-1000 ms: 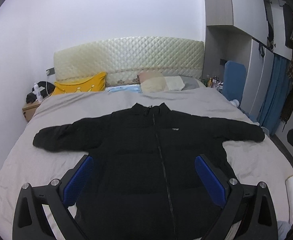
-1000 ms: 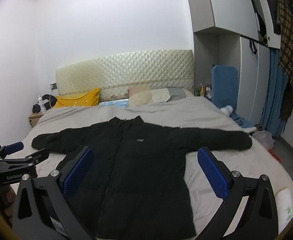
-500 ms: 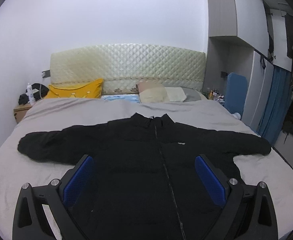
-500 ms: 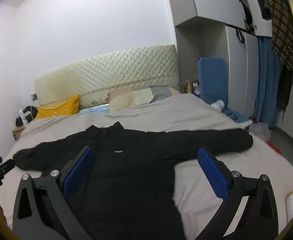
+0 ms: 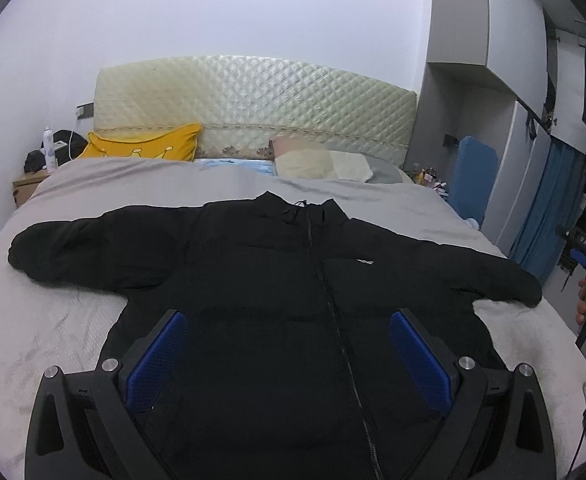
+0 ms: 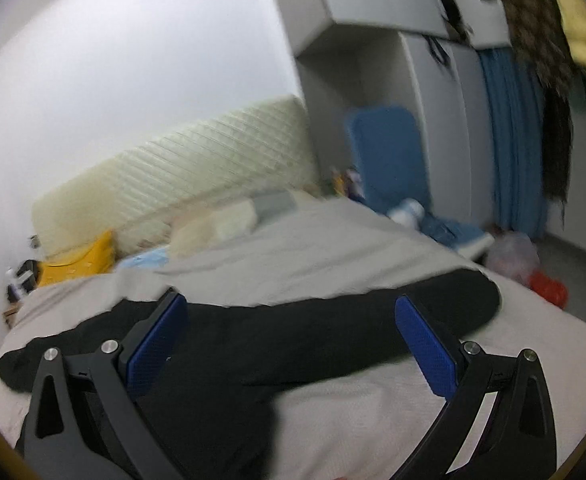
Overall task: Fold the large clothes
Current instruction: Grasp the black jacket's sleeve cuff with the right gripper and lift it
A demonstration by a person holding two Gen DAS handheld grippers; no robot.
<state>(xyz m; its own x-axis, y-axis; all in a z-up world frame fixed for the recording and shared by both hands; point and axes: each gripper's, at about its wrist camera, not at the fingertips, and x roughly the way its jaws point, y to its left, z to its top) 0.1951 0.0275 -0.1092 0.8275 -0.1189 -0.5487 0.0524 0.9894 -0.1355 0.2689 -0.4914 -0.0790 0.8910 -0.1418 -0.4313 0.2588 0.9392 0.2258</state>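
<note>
Across the bed the black jacket lies flat with sleeves pointing to both side edges, and the open right gripper is nearest the right sleeve, while the open left gripper hangs over its middle.

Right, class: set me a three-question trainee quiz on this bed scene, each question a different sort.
1. True or false: the black jacket lies spread flat, both sleeves out.
2. The yellow pillow leans against the: A) wardrobe B) headboard C) nightstand
3. Fill in: both the left gripper and right gripper are ____.

Key: 1 true; 2 B; 3 open.
</note>
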